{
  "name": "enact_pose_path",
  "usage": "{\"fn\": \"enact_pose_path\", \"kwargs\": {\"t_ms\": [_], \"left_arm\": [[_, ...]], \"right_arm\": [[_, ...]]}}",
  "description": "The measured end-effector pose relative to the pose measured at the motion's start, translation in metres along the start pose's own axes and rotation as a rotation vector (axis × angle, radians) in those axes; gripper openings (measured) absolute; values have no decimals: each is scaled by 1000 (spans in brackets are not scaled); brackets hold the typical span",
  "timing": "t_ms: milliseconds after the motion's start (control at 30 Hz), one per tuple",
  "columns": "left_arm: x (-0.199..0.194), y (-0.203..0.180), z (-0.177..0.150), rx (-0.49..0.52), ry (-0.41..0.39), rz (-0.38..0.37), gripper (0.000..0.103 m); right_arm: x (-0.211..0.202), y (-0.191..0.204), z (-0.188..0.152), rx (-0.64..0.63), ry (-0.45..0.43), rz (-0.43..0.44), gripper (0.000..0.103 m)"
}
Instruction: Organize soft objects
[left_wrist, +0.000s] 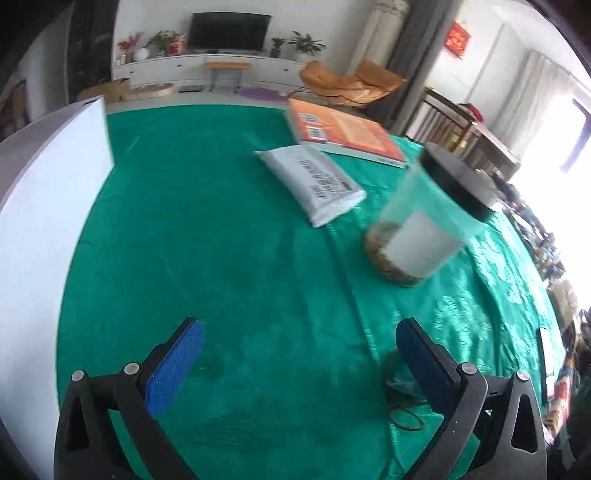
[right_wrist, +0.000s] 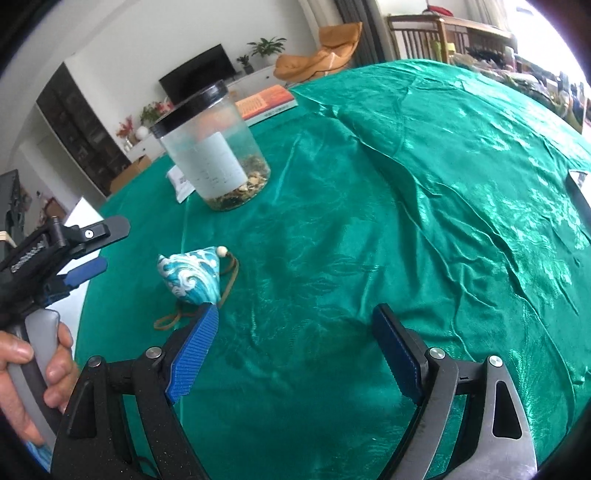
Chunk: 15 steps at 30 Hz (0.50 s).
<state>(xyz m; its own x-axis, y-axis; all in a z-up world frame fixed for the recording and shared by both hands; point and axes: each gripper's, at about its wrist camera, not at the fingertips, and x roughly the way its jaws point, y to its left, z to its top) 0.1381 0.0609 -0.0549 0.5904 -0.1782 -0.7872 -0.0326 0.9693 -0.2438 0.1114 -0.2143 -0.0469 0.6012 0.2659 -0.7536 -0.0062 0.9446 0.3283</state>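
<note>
The right gripper (right_wrist: 295, 350) hangs over a green cloth (right_wrist: 406, 221) with its blue pads (right_wrist: 194, 360) wide apart and nothing between them. Just beyond the left pad lies a small cloth pouch (right_wrist: 190, 277) with a blue and white wave pattern, a white bead and a brown cord (right_wrist: 173, 319). Farther away stands a clear jar (right_wrist: 214, 155) with a black lid, a white label and dried bits at the bottom. Behind it lies an orange book (right_wrist: 266, 101). At the left edge a hand (right_wrist: 33, 373) holds the left gripper (right_wrist: 92, 251), its pads apart and empty.
</note>
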Motion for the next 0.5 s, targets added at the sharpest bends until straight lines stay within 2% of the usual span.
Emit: {"fn": "enact_pose_path", "kwargs": {"t_ms": [67, 167, 200, 267, 333, 400, 500], "left_arm": [[5, 20, -7, -88, -6, 53, 103], [9, 42, -20, -205, -12, 65, 103], [11, 44, -24, -222, -17, 65, 103], [8, 39, -28, -195, -52, 92, 103], [11, 32, -32, -158, -51, 111, 103], [10, 26, -35, -103, -62, 135, 103], [11, 21, -39, -53, -69, 162, 103]], "right_arm": [[4, 22, 4, -97, -12, 33, 87], [24, 68, 9, -303, 19, 55, 87], [34, 83, 11, -371, 41, 42, 87], [57, 105, 13, -467, 88, -2, 87], [75, 107, 18, -469, 114, -44, 85], [78, 98, 25, -430, 86, -92, 85], [78, 64, 39, -335, 62, -165, 84]]}}
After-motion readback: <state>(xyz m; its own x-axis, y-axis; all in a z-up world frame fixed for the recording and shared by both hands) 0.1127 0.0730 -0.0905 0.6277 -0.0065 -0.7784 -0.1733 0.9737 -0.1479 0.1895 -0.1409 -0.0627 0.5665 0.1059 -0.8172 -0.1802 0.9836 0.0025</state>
